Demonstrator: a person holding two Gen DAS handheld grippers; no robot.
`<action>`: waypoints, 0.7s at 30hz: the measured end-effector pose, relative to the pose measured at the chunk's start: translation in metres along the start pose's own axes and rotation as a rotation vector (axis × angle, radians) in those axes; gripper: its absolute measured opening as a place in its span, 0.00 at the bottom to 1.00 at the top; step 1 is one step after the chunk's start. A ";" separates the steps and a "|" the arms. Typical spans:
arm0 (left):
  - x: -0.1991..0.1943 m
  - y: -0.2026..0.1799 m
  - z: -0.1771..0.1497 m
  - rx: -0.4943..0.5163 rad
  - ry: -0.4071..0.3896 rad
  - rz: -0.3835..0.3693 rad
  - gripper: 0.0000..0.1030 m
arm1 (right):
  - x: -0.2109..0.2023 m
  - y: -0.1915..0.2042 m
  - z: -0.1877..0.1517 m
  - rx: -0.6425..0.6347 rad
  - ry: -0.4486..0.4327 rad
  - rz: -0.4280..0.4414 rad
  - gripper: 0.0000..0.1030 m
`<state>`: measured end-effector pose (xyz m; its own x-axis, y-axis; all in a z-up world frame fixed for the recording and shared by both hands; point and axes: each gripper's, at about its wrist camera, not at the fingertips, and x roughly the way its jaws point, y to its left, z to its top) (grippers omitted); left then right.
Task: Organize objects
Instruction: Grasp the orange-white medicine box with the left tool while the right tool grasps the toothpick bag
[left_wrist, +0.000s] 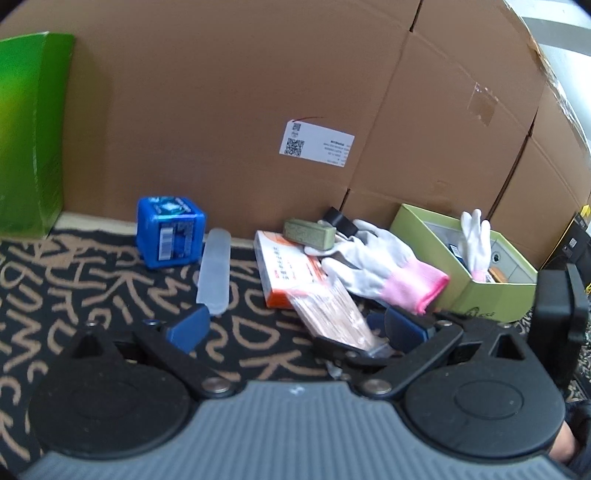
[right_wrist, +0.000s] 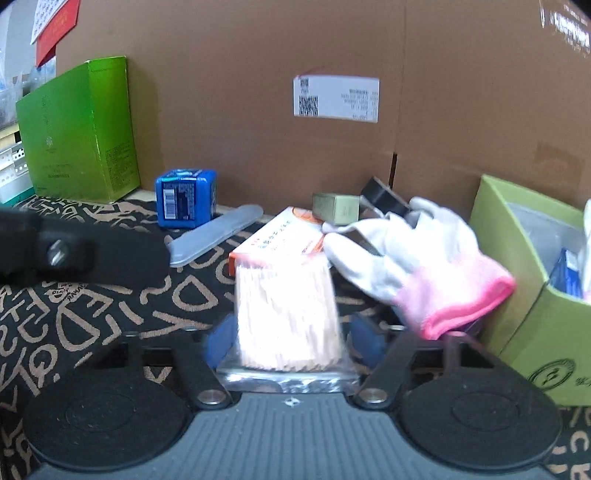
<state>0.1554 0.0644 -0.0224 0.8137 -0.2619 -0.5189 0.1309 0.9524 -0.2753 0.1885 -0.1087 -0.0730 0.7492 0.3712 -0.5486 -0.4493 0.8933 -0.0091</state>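
Observation:
A clear bag of toothpicks (right_wrist: 288, 314) lies between my right gripper's (right_wrist: 291, 338) blue pads (right_wrist: 364, 338), which stand apart; it also shows in the left wrist view (left_wrist: 332, 314). My left gripper (left_wrist: 295, 326) is open over the patterned cloth, the bag near its right pad (left_wrist: 402, 328). Behind lie an orange-white box (right_wrist: 280, 236), a white glove with a pink cuff (right_wrist: 424, 258), a gold box (right_wrist: 336, 206), a black roll (right_wrist: 384, 201), a translucent case (right_wrist: 218, 234) and a blue cube box (right_wrist: 184, 197). An open light-green box (right_wrist: 532, 295) at right holds another glove (left_wrist: 476, 240).
Large cardboard cartons (right_wrist: 258, 92) wall off the back. A tall green box (right_wrist: 81, 129) stands at the back left. The left gripper's black body (right_wrist: 85, 254) crosses the left of the right wrist view. The dark patterned cloth (left_wrist: 92, 288) covers the surface.

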 end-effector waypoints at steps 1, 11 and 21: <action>0.004 -0.001 0.002 0.008 0.001 -0.001 1.00 | -0.002 -0.002 0.000 0.009 -0.005 0.000 0.48; 0.072 -0.023 0.022 0.084 0.052 0.028 0.96 | -0.050 -0.025 -0.024 0.080 -0.023 -0.075 0.34; 0.121 -0.037 0.018 0.188 0.126 0.107 0.71 | -0.080 -0.032 -0.042 0.138 -0.046 -0.066 0.34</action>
<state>0.2591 -0.0001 -0.0605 0.7531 -0.1638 -0.6372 0.1602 0.9850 -0.0639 0.1227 -0.1776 -0.0636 0.7978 0.3192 -0.5115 -0.3296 0.9413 0.0734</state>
